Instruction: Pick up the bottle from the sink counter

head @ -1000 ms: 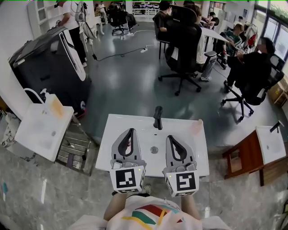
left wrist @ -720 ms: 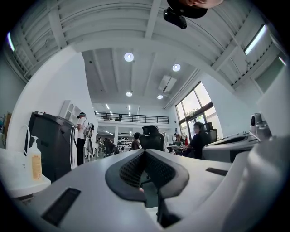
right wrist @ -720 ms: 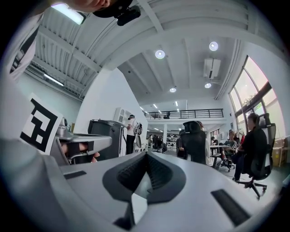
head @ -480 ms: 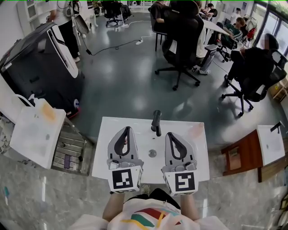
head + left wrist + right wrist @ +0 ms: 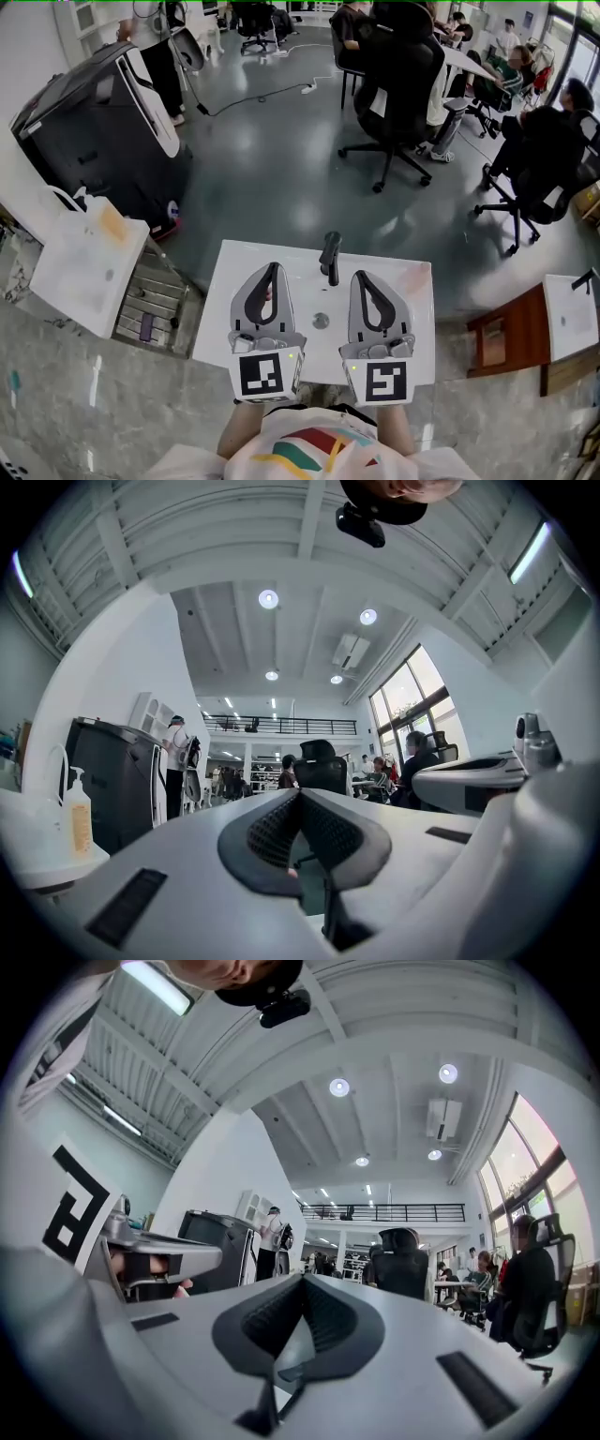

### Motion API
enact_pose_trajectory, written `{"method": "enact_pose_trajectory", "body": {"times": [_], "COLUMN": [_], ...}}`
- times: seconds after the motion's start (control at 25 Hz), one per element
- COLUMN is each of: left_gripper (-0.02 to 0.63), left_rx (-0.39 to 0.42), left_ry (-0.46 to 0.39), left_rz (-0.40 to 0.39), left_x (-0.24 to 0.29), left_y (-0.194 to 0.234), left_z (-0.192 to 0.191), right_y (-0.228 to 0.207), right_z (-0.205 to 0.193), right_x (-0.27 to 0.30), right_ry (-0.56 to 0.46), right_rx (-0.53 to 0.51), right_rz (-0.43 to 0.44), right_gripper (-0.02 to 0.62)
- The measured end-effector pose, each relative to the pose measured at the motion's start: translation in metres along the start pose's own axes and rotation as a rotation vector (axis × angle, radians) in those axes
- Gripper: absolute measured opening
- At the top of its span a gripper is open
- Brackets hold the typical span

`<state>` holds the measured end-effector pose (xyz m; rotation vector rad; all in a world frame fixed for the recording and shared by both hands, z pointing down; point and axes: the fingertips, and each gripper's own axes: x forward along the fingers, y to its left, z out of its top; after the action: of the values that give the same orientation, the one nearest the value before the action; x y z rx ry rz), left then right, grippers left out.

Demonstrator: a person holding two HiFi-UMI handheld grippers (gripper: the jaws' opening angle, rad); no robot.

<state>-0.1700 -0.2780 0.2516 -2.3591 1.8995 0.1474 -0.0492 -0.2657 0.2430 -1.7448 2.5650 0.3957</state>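
**Sink counter**: a white, glossy, rectangular slab with a shallow basin sunk into it. A round metal drain sits just on the near side of the faucet. The faucet is a matte black, single upright column at the middle of the rear edge.

**Bottle**: this shows only as a pale pink-orange, translucent patch to the right of the faucet, at the counter's rear right corner. It is too blurred to give a shape, so this is probably the bottle. It stands on the slab, not in the basin, and is well apart from both tools.

**Left gripper**: held nearer than the faucet and to its left, over the counter. The jaws are clenched tip to tip and grasp nothing. The shells are smooth grey. The pads are black and ribbed, and they bow outward into a teardrop-shaped opening behind the tips.

**Right gripper**: held nearer than the faucet and just to its right. It has the same build, and its jaws are likewise closed on themselves with nothing between the pads. Each tool carries a cube with black-and-white square markers at its near end.

**Second sink**: far left of the faucet, white, and set at an angle. It carries a pump bottle of clear plastic with an orange tint and a white pump head, standing upright.
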Motion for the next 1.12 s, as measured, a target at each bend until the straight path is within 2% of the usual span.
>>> {"method": "enact_pose_trajectory", "body": {"times": [0.24,0.48,0.76,0.96,1.12], "left_gripper": [0.018,0.018,0.018,0.018,0.018], "left_rx": [0.006,0.010,-0.008,-0.021,-0.031], "left_ry": [-0.014,-0.027,-0.044,-0.055,-0.055], "left_rz": [0.011,-0.013,-0.112,-0.215,-0.309], "left_x": [0.001,0.010,0.025,0.034,0.037], "left_y": [-0.010,-0.023,-0.060,-0.102,-0.139], "left_z": [0.004,0.006,0.011,0.015,0.016], "right_y": [-0.005,-0.022,-0.065,-0.103,-0.128], "right_z": [-0.003,-0.003,-0.005,0.002,-0.002], "right_x": [-0.005,-0.009,-0.033,-0.064,-0.094], "right_ry": [0.004,0.006,0.038,0.026,0.058], "right_rx": [-0.003,-0.022,-0.061,-0.079,-0.078], "right_rz": [0.014,-0.024,-0.163,-0.291,-0.395], "right_gripper": [0.012,0.012,0.012,0.012,0.012]}}
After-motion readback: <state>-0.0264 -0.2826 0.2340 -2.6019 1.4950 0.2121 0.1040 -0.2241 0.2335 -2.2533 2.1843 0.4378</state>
